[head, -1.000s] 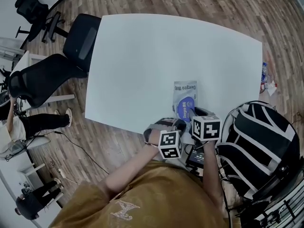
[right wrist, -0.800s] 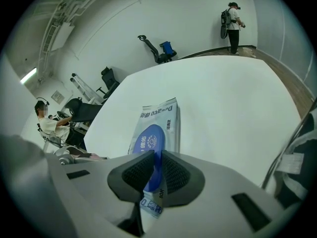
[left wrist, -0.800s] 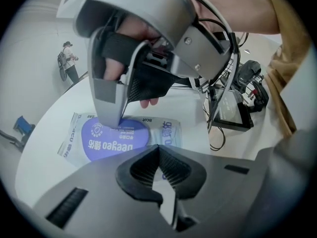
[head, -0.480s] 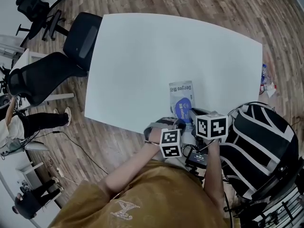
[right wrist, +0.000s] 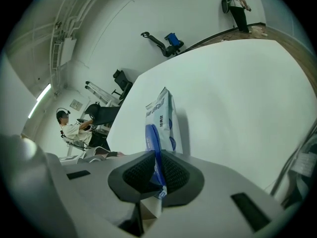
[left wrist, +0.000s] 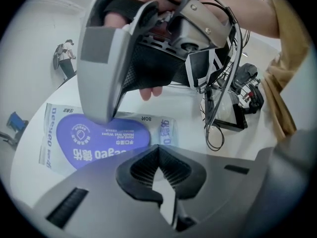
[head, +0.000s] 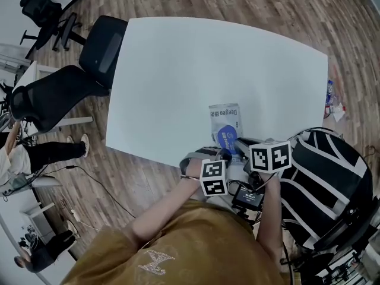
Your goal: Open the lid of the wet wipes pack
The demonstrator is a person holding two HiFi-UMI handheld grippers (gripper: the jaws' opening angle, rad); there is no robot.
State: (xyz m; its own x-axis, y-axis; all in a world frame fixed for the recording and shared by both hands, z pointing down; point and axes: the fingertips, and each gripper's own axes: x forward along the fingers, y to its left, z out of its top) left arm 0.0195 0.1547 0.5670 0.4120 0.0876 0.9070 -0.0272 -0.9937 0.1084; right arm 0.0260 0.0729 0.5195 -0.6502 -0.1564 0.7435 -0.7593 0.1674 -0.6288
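In right gripper view, fingers (right wrist: 133, 175) pinch blue lid (right wrist: 152, 142) (grip hidden overhead).

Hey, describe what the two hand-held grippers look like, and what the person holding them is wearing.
The left hand-held gripper and the right hand-held gripper both have matte grey bodies with black ribbed pads. Each carries a white cube printed with black square markers. Black cables loop off the right one. The person wears a mustard short-sleeved top.
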